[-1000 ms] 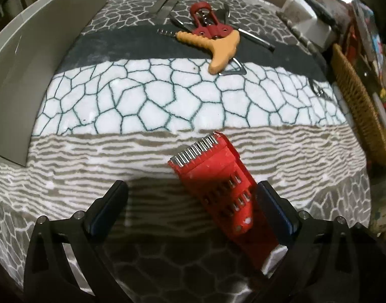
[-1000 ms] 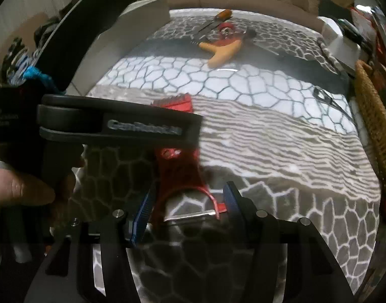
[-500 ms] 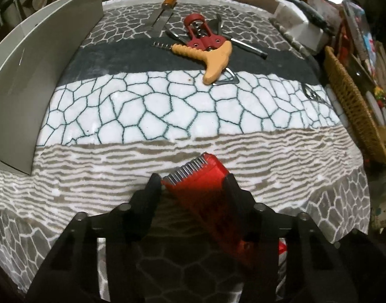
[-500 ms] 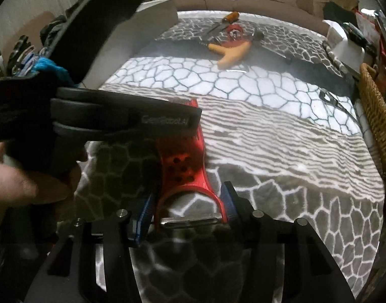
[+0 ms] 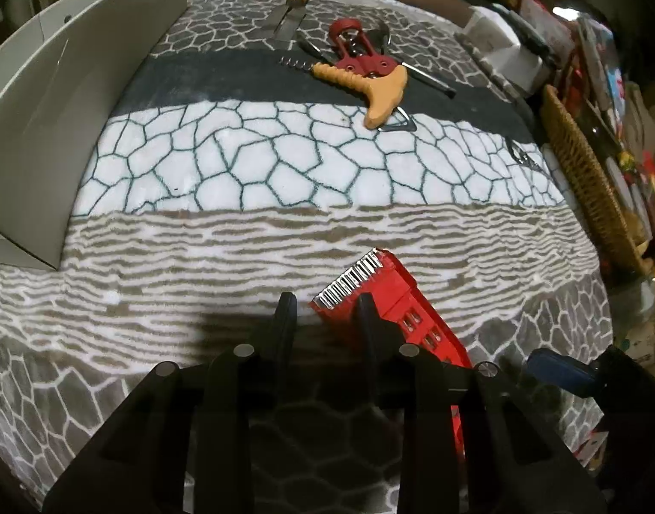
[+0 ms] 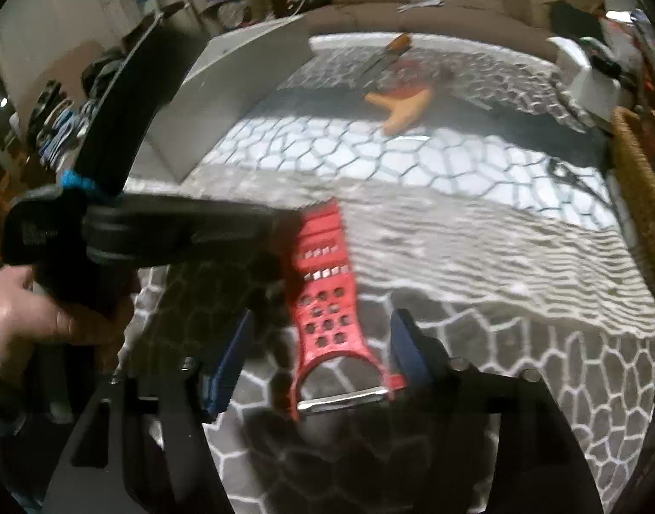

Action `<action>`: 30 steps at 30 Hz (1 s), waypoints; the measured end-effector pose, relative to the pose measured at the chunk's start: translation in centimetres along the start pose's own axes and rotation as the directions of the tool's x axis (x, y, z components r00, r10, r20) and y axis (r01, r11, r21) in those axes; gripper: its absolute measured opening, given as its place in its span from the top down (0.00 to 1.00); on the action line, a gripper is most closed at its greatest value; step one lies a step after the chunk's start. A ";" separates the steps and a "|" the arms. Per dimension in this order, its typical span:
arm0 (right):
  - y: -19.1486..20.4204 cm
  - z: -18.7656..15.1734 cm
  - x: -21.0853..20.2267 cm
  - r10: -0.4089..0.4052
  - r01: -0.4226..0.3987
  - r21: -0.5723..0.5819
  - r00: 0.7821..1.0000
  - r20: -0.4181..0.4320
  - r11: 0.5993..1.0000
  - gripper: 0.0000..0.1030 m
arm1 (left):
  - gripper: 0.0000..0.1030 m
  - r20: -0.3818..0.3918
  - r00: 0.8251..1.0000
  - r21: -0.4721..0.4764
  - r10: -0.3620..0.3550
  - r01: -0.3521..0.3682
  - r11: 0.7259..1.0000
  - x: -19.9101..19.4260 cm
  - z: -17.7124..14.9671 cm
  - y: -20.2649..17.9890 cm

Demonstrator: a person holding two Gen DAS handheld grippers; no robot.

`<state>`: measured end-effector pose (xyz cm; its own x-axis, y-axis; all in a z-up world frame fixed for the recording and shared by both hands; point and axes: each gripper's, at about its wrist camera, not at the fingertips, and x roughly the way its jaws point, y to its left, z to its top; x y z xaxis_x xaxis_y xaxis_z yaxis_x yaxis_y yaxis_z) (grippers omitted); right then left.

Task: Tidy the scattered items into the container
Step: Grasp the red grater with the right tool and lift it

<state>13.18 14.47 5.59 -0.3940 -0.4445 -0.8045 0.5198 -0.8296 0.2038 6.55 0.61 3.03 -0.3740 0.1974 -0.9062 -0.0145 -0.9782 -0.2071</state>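
Observation:
A red grater-peeler tool (image 5: 396,295) lies on the patterned blanket, toothed end away from me. My left gripper (image 5: 326,312) stands over that end with its jaws closing. Only the tool's left corner is between them, and the left finger (image 5: 286,312) is clear of it. In the right wrist view the left gripper's black body (image 6: 177,231) covers the tool's (image 6: 323,282) far left side. My right gripper (image 6: 318,349) straddles the peeler end with its jaws opening, and a gap shows beside the left pad (image 6: 233,355). The white container (image 5: 49,107) stands at the left.
An orange-handled corkscrew (image 5: 370,85), a red corkscrew (image 5: 357,49) and a wooden-handled knife (image 5: 293,8) lie at the blanket's far side. A wicker basket (image 5: 584,180) borders the right edge, with a small metal piece (image 5: 524,156) near it. A person's hand (image 6: 27,312) holds the left gripper.
The left jaws went from wide around the red tool to narrow at its toothed end's left corner. The right jaws spread away from the peeler end.

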 end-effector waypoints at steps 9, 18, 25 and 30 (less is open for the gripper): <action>1.9 -1.4 2.8 -0.090 0.075 -0.136 0.990 -0.111 0.988 0.34 | 0.44 -0.022 1.000 0.004 0.000 0.000 1.000 0.8 0.9 -1.8; 2.3 -1.7 2.4 -0.079 0.064 -0.167 0.993 -0.084 0.984 0.57 | 0.47 0.003 1.000 0.053 0.009 -0.009 0.999 1.3 1.1 -3.3; 1.9 -1.5 1.6 -0.012 0.003 -0.126 0.997 -0.072 0.992 0.60 | 0.69 -0.018 0.999 0.010 -0.046 0.046 0.999 0.3 1.1 -1.1; 2.2 -1.2 0.9 0.034 -0.040 -0.109 0.998 -0.053 0.993 0.60 | 0.69 -0.008 0.997 -0.023 -0.081 0.081 0.996 -0.9 1.1 0.3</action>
<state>14.90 12.62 4.65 -0.3356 -0.4541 -0.8253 0.6147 -0.7695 0.1734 5.88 0.07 4.21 -0.3638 0.2768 -0.8894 -0.0234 -0.9572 -0.2884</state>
